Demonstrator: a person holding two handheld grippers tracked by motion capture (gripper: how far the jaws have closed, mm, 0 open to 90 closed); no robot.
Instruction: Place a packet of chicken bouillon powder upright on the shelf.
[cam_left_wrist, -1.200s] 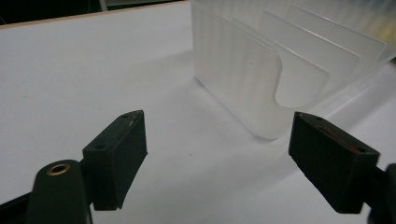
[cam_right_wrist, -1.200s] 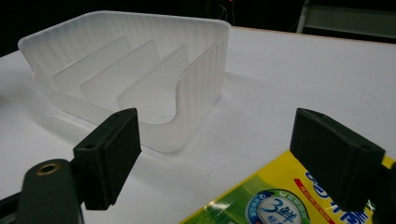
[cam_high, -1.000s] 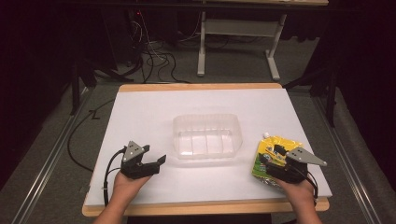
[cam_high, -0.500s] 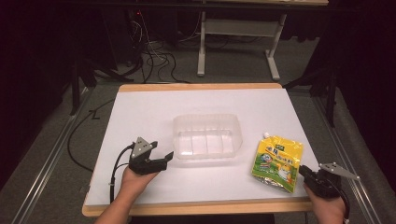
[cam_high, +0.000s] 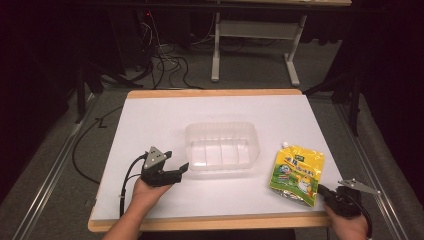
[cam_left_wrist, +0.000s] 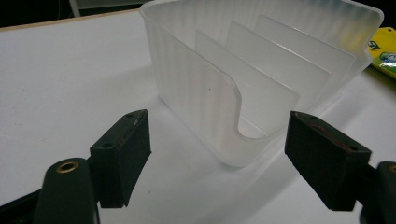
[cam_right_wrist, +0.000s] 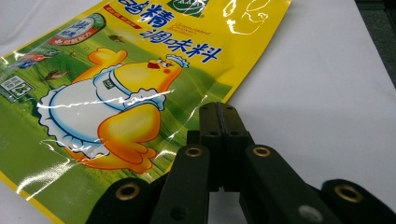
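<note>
A clear ribbed plastic container (cam_high: 221, 145) stands in the middle of the white table (cam_high: 150, 120). My left gripper (cam_high: 180, 170) is open at its near left corner; in the left gripper view the container's rounded corner (cam_left_wrist: 243, 70) sits just ahead of the gap between the jaws (cam_left_wrist: 229, 154). A yellow seasoning pouch (cam_high: 297, 172) with a cartoon chick lies flat to the container's right. My right gripper (cam_high: 324, 191) is shut, its tips at the pouch's near right corner. In the right gripper view the pouch (cam_right_wrist: 126, 93) lies beneath and ahead of the joined tips (cam_right_wrist: 218, 114), with nothing seen between them.
The table's wooden front edge (cam_high: 215, 222) runs just under both hands. Black cables (cam_high: 85, 150) lie on the floor to the left. A white desk frame (cam_high: 250, 35) stands beyond the far edge.
My right gripper has drawn back from on top of the pouch to the near right corner of the table. The pouch lies uncovered. My left gripper has edged closer to the container.
</note>
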